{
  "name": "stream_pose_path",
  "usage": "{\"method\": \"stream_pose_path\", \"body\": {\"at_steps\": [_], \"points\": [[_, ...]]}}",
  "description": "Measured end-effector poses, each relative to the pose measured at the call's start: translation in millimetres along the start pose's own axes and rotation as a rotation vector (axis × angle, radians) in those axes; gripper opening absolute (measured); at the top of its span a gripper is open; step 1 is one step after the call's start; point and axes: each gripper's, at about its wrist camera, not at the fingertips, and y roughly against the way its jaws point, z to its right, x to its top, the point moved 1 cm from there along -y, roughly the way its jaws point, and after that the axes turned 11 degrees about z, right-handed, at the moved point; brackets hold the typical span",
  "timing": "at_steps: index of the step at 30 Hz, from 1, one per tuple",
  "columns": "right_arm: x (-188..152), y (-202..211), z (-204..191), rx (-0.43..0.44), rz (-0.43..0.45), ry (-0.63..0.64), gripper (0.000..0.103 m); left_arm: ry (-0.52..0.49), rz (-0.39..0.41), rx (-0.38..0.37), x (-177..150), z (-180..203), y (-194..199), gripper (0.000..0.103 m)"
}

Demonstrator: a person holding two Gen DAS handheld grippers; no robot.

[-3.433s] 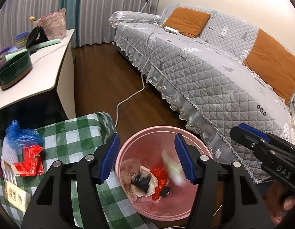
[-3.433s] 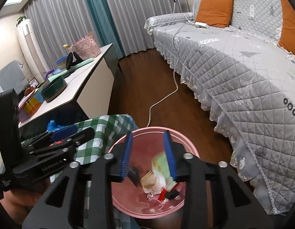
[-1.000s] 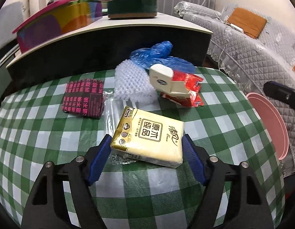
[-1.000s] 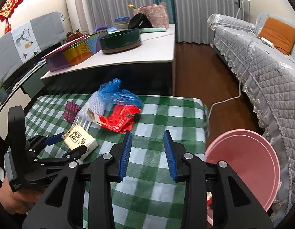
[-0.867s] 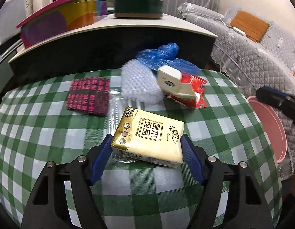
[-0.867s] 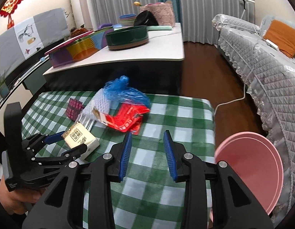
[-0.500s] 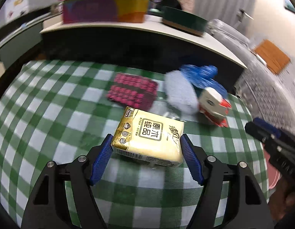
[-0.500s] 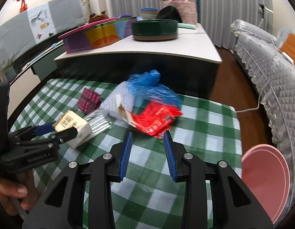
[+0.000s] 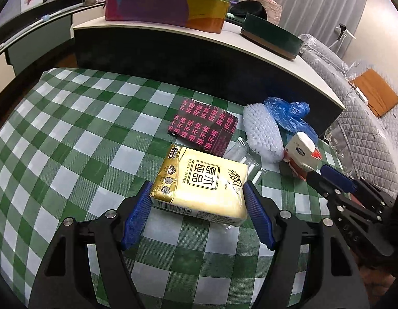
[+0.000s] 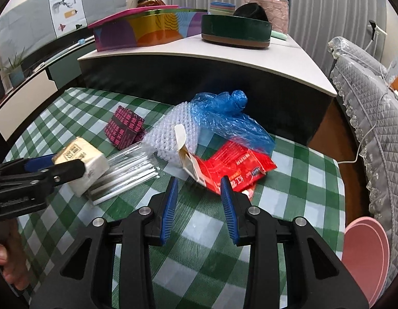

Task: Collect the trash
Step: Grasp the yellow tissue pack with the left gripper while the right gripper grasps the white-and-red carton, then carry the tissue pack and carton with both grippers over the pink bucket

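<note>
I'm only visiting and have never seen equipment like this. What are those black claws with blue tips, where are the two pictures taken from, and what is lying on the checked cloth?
No robot here: a person carries a hand-held gripper in each hand, each with a camera looking along its fingers. In the left camera's picture, the left hand-held gripper is closed on a yellow plastic-wrapped tissue pack. In the right camera's picture, the right hand-held gripper is open and empty, near a red foil wrapper. The green-and-white checked tablecloth also holds a crumpled blue plastic bag, white bubble wrap and a black packet with pink lettering. A pink plastic bin stands beside the table.
</note>
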Motion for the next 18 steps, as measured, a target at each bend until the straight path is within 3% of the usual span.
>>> {"method": "stream_pose_path", "body": {"at_steps": [2,4,6,18], "points": [[2,-6,-1,-0.003,-0.006,0.004,0.031,0.005,0.000,0.001,1,-1,1,0.069],[2,-10,-3,0.005,-0.015,0.010,0.017,0.007,0.002,-0.002,3,-1,2,0.069],[3,-10,-6,0.003,-0.010,0.027,0.010,0.008,0.007,-0.003,4,-1,4,0.069],[12,42,-7,0.074,0.053,-0.011,0.005,-0.021,0.053,-0.030,12,10,17,0.068]]}}
